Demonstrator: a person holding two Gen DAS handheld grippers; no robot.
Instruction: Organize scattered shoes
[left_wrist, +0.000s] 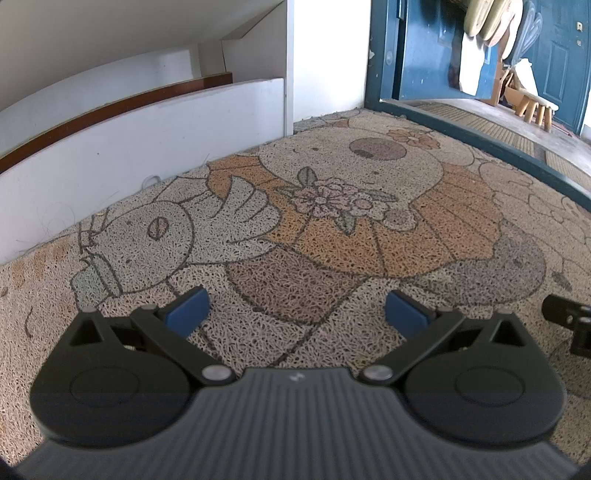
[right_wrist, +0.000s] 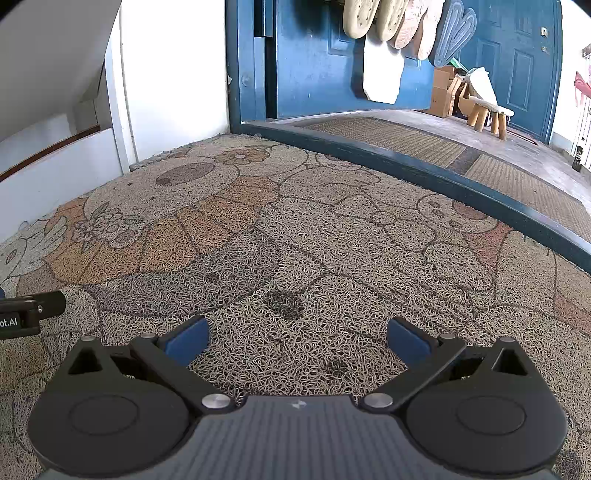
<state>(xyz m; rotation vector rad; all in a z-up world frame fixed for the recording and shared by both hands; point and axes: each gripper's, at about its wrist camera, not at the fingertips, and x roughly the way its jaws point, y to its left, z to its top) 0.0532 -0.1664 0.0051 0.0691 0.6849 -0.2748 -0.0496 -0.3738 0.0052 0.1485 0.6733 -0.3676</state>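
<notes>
While both grippers (left_wrist: 297, 314) (right_wrist: 297, 341) gape empty over the mat (right_wrist: 295, 240), beige, apparently ridged-soled slippers (right_wrist: 388, 22) hang doorside.

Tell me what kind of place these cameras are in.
Most likely a home entryway. A cartoon-patterned doormat covers the floor, a blue door stands open over a raised threshold, and slippers hang soles-out on the door.

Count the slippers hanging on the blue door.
5 visible, soles outward, in a row at the top of the blue door: two beige, two pinkish, one blue-grey. More may hang above the frame.
</notes>
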